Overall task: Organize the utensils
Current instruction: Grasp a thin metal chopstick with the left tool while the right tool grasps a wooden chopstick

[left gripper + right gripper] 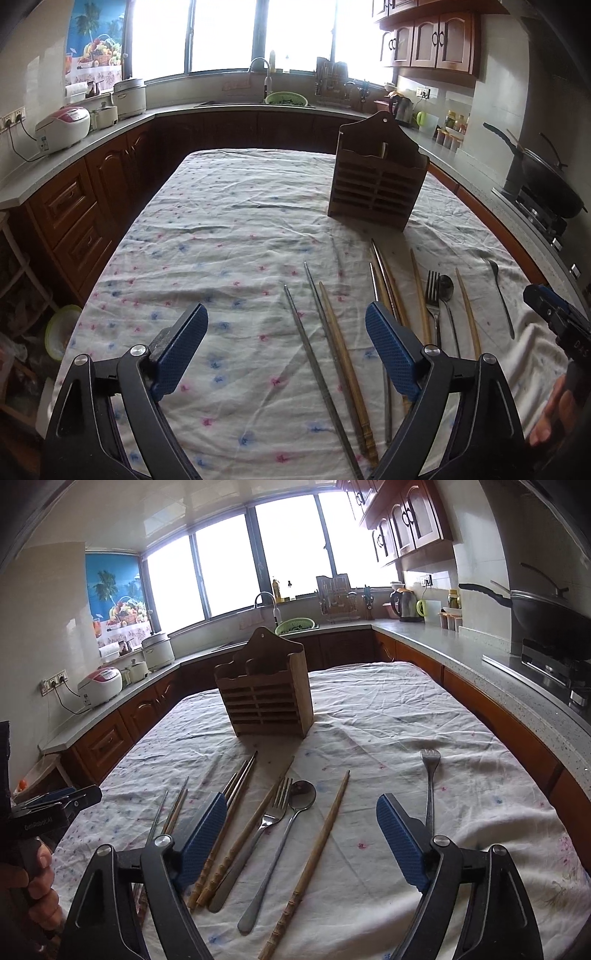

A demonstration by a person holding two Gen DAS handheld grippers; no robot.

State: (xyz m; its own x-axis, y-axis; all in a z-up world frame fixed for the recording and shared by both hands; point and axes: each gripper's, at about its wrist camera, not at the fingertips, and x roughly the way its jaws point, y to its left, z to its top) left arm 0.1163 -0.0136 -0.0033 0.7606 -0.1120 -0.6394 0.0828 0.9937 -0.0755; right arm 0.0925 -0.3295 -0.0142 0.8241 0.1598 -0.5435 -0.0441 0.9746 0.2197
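A brown wooden utensil holder (pixel 376 177) stands upright on the cloth-covered table (pixel 229 229); it also shows in the right wrist view (pixel 266 694). In front of it lie several wooden chopsticks (pixel 306 864), metal chopsticks (pixel 317 365), a fork (pixel 273 816), a spoon (pixel 291 827) and a second fork (pixel 429 786) off to the right. My left gripper (pixel 286 319) is open and empty above the metal chopsticks. My right gripper (pixel 301 808) is open and empty above the fork, spoon and a wooden chopstick.
Kitchen counters (pixel 461 653) run around the table, with rice cookers (pixel 62 127) on the left, a sink with a green colander (pixel 286 98) at the back, and a wok (pixel 546 613) on the stove at right.
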